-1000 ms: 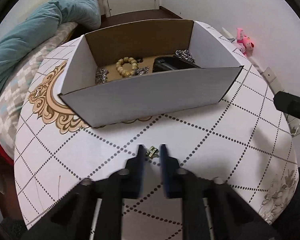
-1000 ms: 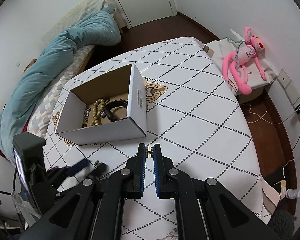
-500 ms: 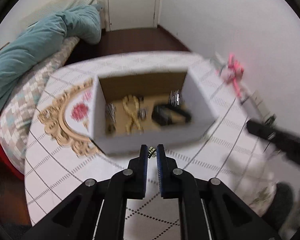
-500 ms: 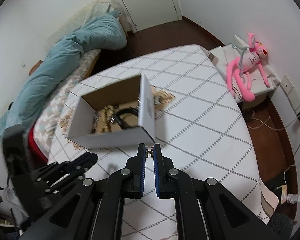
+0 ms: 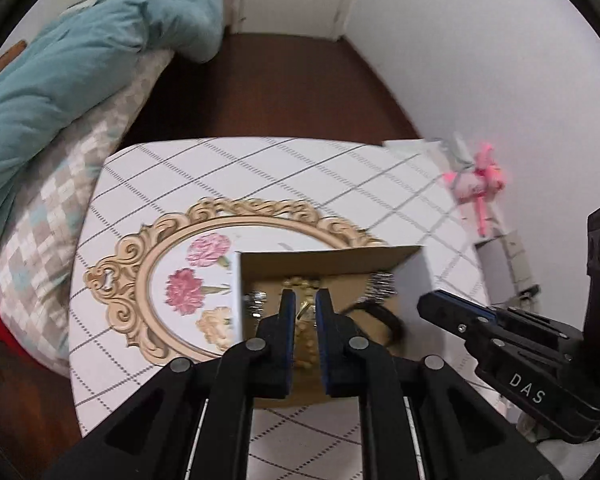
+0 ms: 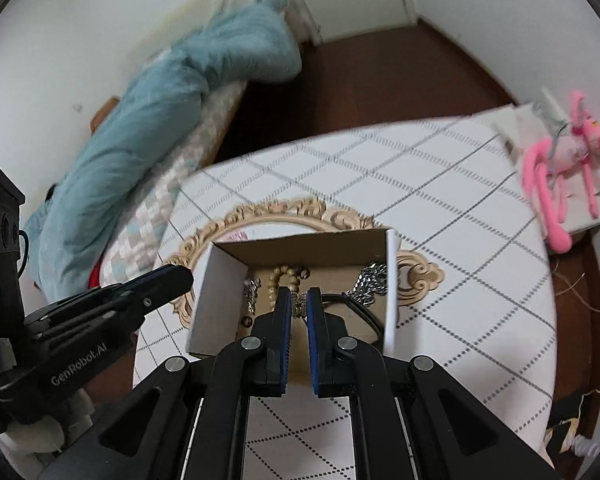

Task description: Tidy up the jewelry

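Note:
An open cardboard box [image 5: 324, 258] [image 6: 216, 292] stands on the table and holds a wooden bead bracelet [image 6: 286, 276], silver chains [image 6: 370, 282] and a black band [image 6: 360, 312]. My left gripper [image 5: 304, 302] is shut on a small gold ring [image 5: 305, 309] and hangs over the box's inside. My right gripper [image 6: 299, 300] is shut on a small metal ring [image 6: 299, 305], also over the box. The right gripper also shows in the left wrist view [image 5: 452, 310], and the left gripper in the right wrist view [image 6: 168, 280], left of the box.
The table [image 6: 440, 200] has a white diamond-pattern cloth with a gold ornate floral medallion [image 5: 172, 280] under the box. A bed with a teal duvet [image 5: 68, 64] lies at left. A pink plush toy [image 6: 560, 172] sits on a low stand at right.
Both grippers have moved forward and up from the table in front of the box to above its inside, each still holding its small ring.

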`<state>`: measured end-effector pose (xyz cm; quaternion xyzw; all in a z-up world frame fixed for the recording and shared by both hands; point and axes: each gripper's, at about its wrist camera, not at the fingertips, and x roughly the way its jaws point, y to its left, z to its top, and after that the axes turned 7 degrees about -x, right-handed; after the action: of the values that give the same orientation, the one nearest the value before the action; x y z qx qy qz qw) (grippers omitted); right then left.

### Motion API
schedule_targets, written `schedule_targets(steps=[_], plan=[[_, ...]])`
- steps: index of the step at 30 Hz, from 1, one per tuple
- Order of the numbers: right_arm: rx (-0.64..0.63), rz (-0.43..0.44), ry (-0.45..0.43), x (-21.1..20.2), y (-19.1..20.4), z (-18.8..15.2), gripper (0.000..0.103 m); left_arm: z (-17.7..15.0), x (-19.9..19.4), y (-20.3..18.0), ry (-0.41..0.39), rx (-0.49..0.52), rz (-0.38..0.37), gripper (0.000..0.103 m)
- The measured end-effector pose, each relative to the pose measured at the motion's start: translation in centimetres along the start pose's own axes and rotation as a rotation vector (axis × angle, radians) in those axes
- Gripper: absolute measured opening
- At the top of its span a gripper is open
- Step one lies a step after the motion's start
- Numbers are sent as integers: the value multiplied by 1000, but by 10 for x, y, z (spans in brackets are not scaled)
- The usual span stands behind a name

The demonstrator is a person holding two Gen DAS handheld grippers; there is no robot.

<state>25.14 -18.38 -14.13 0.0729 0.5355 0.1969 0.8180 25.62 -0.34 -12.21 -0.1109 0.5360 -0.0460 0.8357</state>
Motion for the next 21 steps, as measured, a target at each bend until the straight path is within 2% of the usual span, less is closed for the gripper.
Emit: schedule_targets(steps=[3, 4, 5, 7, 8, 10, 11, 12, 14, 15, 16, 17, 19, 21], plan=[[-2, -19, 62, 15, -5, 6, 11, 3, 5, 6, -1, -14, 42, 11], [-8, -22, 70, 17, -6, 8, 18, 3, 6, 8, -2, -19, 53, 19], [-10, -28, 70, 18, -7, 9, 32, 4, 6, 10, -2, -24, 60, 25], [-22, -49, 59, 16, -7, 9, 43, 3, 5, 13, -20, -31, 94, 66], [-24, -52, 56, 14, -7, 7, 43, 1, 3, 15, -37, -32, 113, 73], [-27, -79, 50, 10, -8, 4, 44, -1, 1, 19, -59, -36, 132, 76], [-39, -108, 43, 8, -7, 2, 49, -4, 2, 21, -61, -41, 150, 77], [-45, -131, 38, 6, -6, 1, 54, -5, 3, 23, -58, -43, 163, 83], [-66, -217, 36, 1, -5, -5, 81, -12, 5, 25, -65, -44, 187, 90], [-80, -258, 35, -2, -4, -10, 87, -15, 5, 25, -68, -42, 196, 98], [-88, -282, 35, -3, -4, -12, 98, -19, 7, 26, -72, -36, 210, 103], [-97, -325, 38, -3, -4, -17, 103, -24, 8, 27, -74, -28, 232, 103], [-106, -387, 44, -4, -5, -26, 103, -31, 11, 26, -76, -15, 273, 103], [-103, -405, 44, -4, -8, -34, 103, -37, 13, 27, -68, -17, 270, 103]])
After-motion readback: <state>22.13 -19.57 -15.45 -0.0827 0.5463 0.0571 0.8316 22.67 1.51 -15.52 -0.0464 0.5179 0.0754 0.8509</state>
